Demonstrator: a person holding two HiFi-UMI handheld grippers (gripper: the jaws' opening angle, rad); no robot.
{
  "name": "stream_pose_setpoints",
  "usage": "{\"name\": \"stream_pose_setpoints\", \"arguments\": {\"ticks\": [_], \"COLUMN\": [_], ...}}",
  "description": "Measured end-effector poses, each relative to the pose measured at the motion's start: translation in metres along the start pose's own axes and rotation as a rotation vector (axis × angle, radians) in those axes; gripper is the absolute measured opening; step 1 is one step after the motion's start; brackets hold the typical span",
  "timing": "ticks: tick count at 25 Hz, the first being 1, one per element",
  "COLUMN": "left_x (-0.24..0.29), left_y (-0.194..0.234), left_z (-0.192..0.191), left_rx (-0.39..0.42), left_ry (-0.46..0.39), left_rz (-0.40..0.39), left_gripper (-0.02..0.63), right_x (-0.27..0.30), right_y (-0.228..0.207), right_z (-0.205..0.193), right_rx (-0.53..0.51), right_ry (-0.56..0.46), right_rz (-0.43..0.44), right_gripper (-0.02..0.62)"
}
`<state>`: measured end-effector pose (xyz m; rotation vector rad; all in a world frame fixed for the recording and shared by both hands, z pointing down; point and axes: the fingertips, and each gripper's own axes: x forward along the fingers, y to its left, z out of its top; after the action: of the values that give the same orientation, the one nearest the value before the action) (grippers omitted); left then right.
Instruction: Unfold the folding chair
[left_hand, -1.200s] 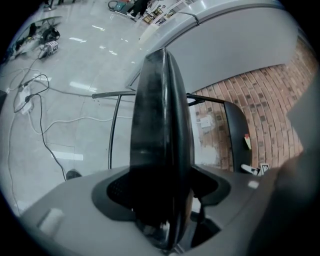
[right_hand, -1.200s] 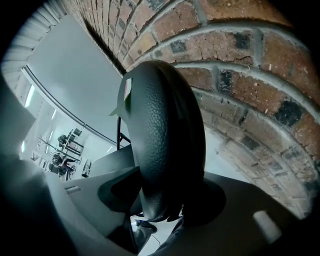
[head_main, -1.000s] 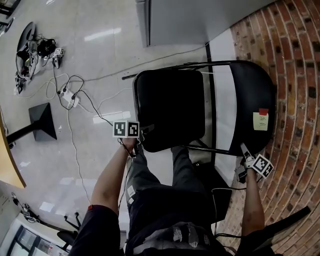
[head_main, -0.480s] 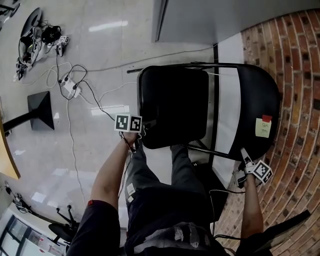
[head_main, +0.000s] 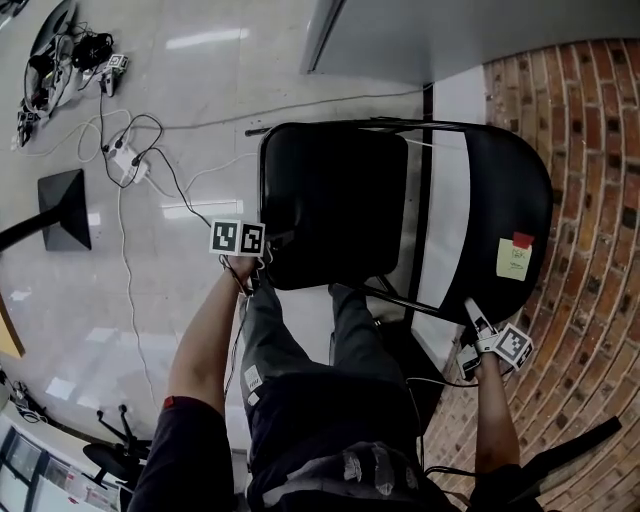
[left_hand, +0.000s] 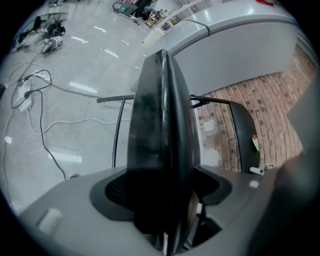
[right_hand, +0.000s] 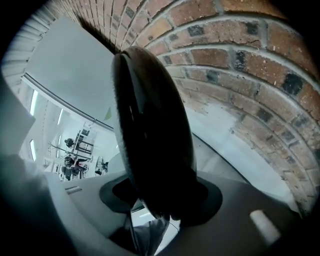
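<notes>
The black folding chair stands below me in the head view, with its seat (head_main: 335, 205) on the left and its backrest (head_main: 510, 200) on the right. A yellow sticky note (head_main: 515, 258) is on the backrest. My left gripper (head_main: 270, 248) is shut on the seat's near left edge. In the left gripper view the seat (left_hand: 160, 125) stands edge-on between the jaws of that gripper (left_hand: 164, 202), which have just eased slightly wider. My right gripper (head_main: 472, 312) is shut on the backrest's near edge. That backrest (right_hand: 150, 130) fills the right gripper (right_hand: 160, 200), whose jaws have just been closing slightly.
A brick wall (head_main: 600, 200) runs along the right and a grey cabinet (head_main: 400, 35) stands behind the chair. A power strip with cables (head_main: 125, 160) and a black stand base (head_main: 62, 205) lie on the floor at left. The person's legs (head_main: 320, 370) are close under the seat.
The left gripper has drifted left and slightly down with the seat edge. The right gripper has shifted left and up with the backrest edge. Both grips are kept.
</notes>
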<state>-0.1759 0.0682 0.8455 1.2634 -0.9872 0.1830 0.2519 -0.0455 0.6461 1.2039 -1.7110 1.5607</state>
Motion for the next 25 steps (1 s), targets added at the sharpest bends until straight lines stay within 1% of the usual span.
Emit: {"name": "stream_pose_setpoints", "arguments": {"ticks": [2,5,10,13,15,18,20,23,25], "left_x": [-0.004,-0.003,-0.003,-0.003,-0.004,-0.004,-0.005,-0.007,-0.009], "left_y": [0.007,0.012,0.027,0.037,0.042,0.05,0.057,0.066,0.071], "left_z": [0.0,0.002,0.002,0.003,0.004,0.003,0.003,0.004,0.005], "left_rx": [-0.005,-0.007,-0.012,-0.01,-0.007,-0.004,-0.003,-0.001,0.0], "left_ry": [-0.002,-0.014,-0.028,-0.038,-0.045,-0.054,-0.058,-0.066,-0.07], "left_rz": [-0.004,-0.012,-0.018,-0.021,-0.023,-0.028,-0.03,-0.032,-0.035], "left_gripper": [0.345,0.347,0.355,0.359,0.362,0.363,0.365,0.367,0.368], "right_x": [0.003,0.007,0.011,0.011,0.012,0.013,0.015,0.016,0.019], "right_y": [0.007,0.019,0.042,0.049,0.054,0.053,0.061,0.065,0.077], "right_z": [-0.004,-0.004,-0.019,-0.028,-0.032,-0.04,-0.044,-0.052,-0.055], "right_rx": [-0.021,-0.059,-0.072,-0.079,-0.085,-0.082,-0.107,-0.101,-0.122], "right_ry": [0.022,0.05,0.081,0.081,0.08,0.085,0.085,0.079,0.081], "right_rz": [0.009,0.057,0.104,0.083,0.083,0.061,0.06,0.035,0.046], "right_gripper": [0.213,0.209,0.199,0.196,0.195,0.193,0.192,0.189,0.189]}}
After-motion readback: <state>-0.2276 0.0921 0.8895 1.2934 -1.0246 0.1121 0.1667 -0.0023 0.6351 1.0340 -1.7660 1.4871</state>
